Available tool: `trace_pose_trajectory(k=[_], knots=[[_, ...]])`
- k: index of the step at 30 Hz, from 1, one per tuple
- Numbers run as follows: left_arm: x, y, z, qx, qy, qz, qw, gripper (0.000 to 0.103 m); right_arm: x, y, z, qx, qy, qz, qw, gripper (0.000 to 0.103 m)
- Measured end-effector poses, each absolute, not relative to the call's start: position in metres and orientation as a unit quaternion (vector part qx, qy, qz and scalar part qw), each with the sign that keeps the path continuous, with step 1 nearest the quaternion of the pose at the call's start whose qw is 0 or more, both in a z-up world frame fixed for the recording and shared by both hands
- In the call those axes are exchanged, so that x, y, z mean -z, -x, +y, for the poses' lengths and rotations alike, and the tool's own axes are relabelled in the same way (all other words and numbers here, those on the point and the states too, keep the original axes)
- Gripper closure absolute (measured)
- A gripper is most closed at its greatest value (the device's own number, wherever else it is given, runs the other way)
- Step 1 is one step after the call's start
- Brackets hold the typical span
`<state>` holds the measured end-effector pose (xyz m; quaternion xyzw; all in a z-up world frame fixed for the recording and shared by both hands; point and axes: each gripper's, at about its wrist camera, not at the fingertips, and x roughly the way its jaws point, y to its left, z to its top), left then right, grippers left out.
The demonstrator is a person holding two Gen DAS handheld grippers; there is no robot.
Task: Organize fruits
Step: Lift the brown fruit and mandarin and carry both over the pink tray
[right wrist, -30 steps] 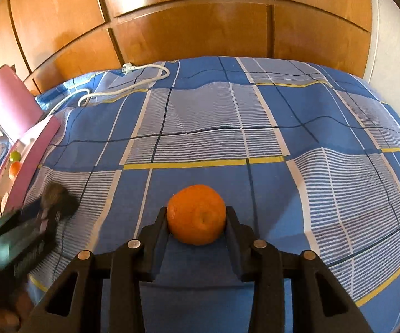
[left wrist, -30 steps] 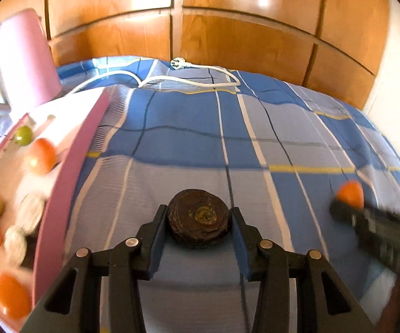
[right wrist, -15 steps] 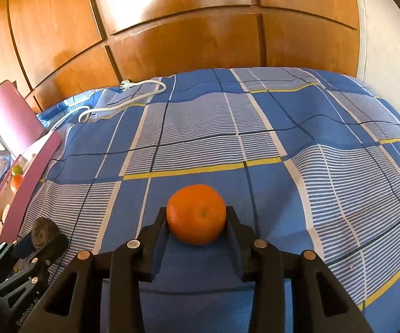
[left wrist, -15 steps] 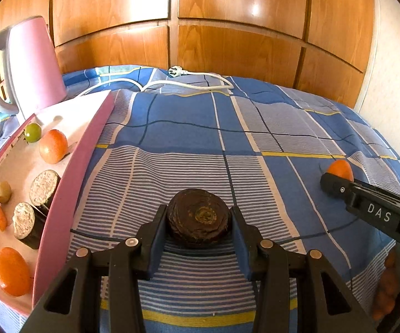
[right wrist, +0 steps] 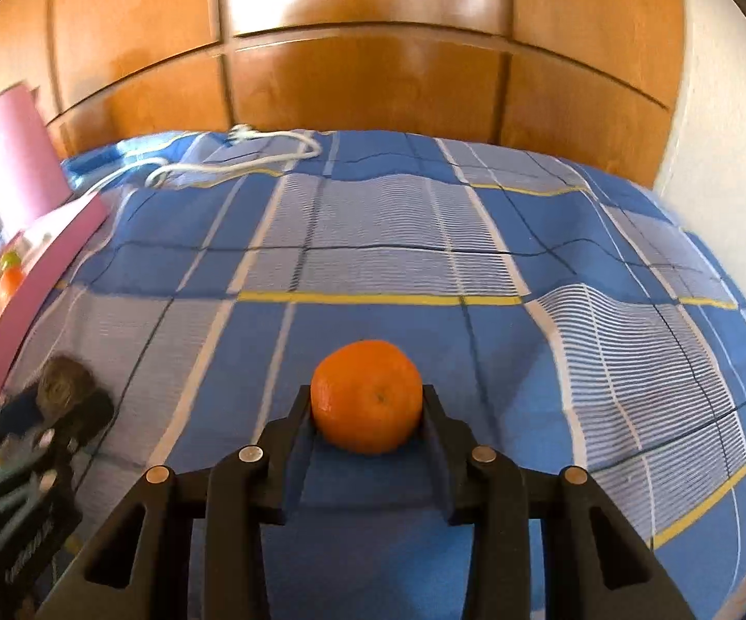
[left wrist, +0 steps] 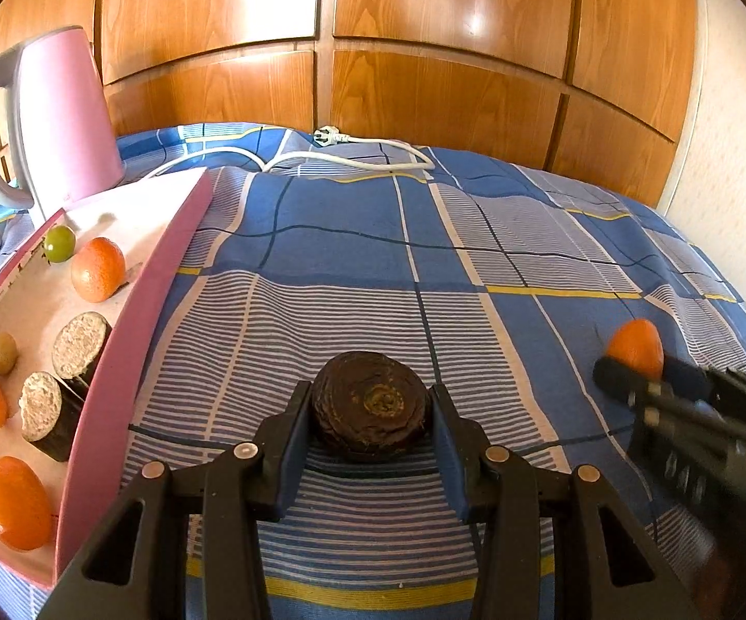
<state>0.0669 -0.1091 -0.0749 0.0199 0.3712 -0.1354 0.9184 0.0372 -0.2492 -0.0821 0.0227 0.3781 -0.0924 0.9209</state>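
Several fruits lie on the pink tray (left wrist: 114,392) already, while 2 hand-held grippers (left (left wrist: 370,413) gripping a dark round fruit (left wrist: 370,405), right (right wrist: 367,408) closing on an orange (right wrist: 366,395)) are above the bed (left wrist: 424,268).

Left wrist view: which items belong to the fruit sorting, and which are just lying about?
Job: dark round fruit in left gripper; orange in right gripper; pink tray of produce.
Lying about: pink kettle; white power cord; checked bedsheet.
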Motion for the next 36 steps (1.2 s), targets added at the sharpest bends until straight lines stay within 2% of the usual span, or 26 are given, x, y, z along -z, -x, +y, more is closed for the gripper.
trace_pose_trajectory(k=[5,36], knots=[[0.075,-0.067,-0.110,0.135,-0.021,0.371,0.918,0.059,0.085,-0.029,-0.233,0.090,0.005,0.369,0.925,0.064],[0.068,-0.053,-0.105,0.128,-0.029,0.391,0.911,0.060,0.082,-0.014,-0.226,0.060,-0.021,0.374,0.925,0.064]])
